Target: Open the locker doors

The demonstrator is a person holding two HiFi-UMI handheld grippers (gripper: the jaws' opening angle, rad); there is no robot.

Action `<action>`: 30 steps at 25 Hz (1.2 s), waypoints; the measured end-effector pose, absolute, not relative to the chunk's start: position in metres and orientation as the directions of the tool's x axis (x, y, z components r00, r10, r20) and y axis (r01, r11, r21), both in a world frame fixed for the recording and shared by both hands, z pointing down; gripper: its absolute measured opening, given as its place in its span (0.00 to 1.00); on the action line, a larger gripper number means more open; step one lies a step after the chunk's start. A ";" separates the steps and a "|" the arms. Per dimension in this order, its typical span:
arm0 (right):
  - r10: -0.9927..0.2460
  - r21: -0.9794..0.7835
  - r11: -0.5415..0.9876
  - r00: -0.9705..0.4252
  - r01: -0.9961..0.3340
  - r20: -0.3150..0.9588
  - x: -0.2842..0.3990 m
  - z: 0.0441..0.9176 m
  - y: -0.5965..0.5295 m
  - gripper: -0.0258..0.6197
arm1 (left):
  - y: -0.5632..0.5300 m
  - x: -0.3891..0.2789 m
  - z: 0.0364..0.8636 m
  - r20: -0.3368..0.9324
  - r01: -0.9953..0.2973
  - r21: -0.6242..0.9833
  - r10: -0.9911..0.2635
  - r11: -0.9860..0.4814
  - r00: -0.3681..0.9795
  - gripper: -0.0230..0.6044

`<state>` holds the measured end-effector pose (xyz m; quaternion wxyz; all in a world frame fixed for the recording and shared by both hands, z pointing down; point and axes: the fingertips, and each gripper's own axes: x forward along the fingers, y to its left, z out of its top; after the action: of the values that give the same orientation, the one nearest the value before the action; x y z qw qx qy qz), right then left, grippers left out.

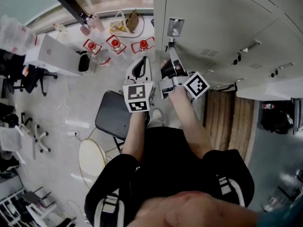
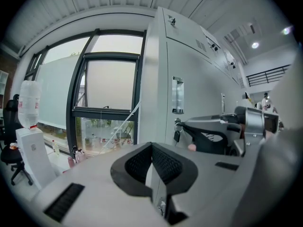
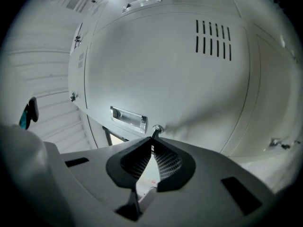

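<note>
Dead ahead of the right gripper (image 3: 152,143) sits the key (image 3: 155,132) in the locker door (image 3: 165,70); its jaws are clamped on it. The left gripper (image 2: 152,149) is closed and empty, just left and farther off.

The locker door (image 3: 180,79) ahead of the right gripper (image 3: 153,142) was smooth painted metal, pale grey with a soft satin sheen. Just beside the gripper's tips, the recessed handle (image 3: 129,118) was bright polished metal. The key (image 3: 155,132) pinched at those tips looked dark and dull. The gripper's shell was matt grey plastic and its pads (image 3: 168,161) black and finely ribbed — the left gripper (image 2: 152,146) likewise.
</note>
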<state>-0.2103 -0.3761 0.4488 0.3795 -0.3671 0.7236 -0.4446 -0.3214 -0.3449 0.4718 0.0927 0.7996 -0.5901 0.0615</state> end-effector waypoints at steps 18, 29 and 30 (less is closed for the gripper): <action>-0.856 -0.872 0.410 -0.442 -0.269 -0.266 -0.218 0.435 -0.370 0.24 | -0.349 -0.323 0.473 0.207 -0.958 0.079 -0.936 -0.275 0.286 0.05; -0.855 -0.312 0.519 -0.488 -0.796 -0.177 -0.235 0.401 -0.357 0.34 | -0.346 -0.327 0.475 0.197 -0.956 0.107 -0.937 -0.274 0.290 0.05; -0.853 -0.260 0.522 -0.493 -0.812 -0.173 -0.238 0.396 -0.357 0.34 | -0.345 -0.329 0.475 0.194 -0.956 0.112 -0.938 -0.271 0.288 0.05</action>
<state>-0.2381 -0.3566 0.3960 0.1407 -0.4835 0.8609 -0.0718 -0.3290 -0.3452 0.4752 0.1036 0.7959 -0.5949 0.0443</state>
